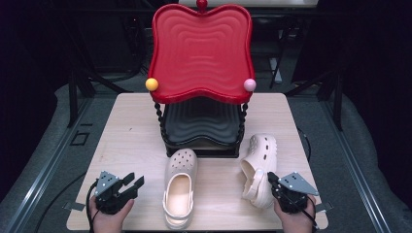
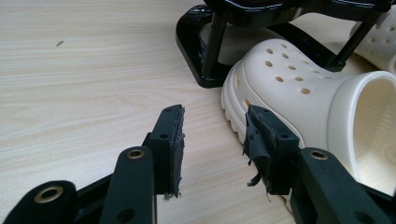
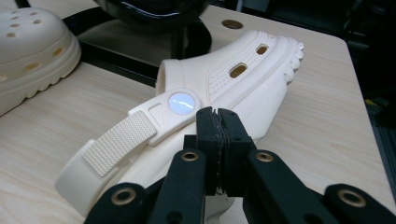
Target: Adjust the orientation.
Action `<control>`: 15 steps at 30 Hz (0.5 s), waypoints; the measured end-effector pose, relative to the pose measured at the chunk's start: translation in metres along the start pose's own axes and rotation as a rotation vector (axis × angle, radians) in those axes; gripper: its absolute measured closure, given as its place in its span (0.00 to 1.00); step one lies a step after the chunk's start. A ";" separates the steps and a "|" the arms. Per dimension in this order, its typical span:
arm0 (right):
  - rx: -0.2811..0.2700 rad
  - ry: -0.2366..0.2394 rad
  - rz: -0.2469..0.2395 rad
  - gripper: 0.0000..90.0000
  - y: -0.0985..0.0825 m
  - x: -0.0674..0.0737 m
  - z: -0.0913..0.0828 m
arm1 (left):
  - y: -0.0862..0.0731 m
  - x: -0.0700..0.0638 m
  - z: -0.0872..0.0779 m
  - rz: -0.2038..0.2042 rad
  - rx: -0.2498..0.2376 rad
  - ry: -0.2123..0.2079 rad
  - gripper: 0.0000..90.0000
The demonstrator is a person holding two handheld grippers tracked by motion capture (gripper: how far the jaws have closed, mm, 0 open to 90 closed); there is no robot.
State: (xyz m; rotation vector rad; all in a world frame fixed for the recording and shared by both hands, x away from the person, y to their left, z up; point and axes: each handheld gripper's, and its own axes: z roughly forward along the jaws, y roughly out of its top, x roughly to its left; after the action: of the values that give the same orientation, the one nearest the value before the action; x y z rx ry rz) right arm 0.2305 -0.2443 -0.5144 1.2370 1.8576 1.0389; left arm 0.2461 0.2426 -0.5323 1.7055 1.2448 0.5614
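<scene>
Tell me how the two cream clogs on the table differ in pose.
The left clog stands flat on its sole, opening up, toe toward the black rack base; the right clog lies tipped on its side. The left gripper hangs open beside the left clog, apart from it; the right gripper, jaws together, is at the right clog's heel. Both are cream, perforated clogs.

Each hand carries a black two-fingered tool: the left gripper [image 1: 130,183] and the right gripper [image 1: 273,180]. A grey three-cornered plate with small screw holes tops each. Brass-coloured rivets stud the black linkages, and the fingers [image 2: 170,140] wear frayed black rubber pads. Thin black cables trail behind.
</scene>
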 end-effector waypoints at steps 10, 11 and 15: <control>0.106 -0.105 0.200 1.00 -0.025 -0.049 -0.008 | 0.001 0.001 0.006 -0.008 0.006 -0.013 0.63; 0.118 -0.101 0.231 1.00 -0.029 -0.054 -0.007 | 0.001 0.000 0.007 -0.013 0.004 -0.016 0.63; 0.171 -0.094 0.283 1.00 -0.038 -0.063 0.000 | 0.001 -0.001 0.008 -0.013 0.001 -0.018 0.62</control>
State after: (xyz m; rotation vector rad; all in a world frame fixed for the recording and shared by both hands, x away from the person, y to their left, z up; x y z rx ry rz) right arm 0.2355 -0.3124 -0.5418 1.6580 1.7622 0.9624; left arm 0.2524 0.2388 -0.5352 1.6983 1.2424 0.5370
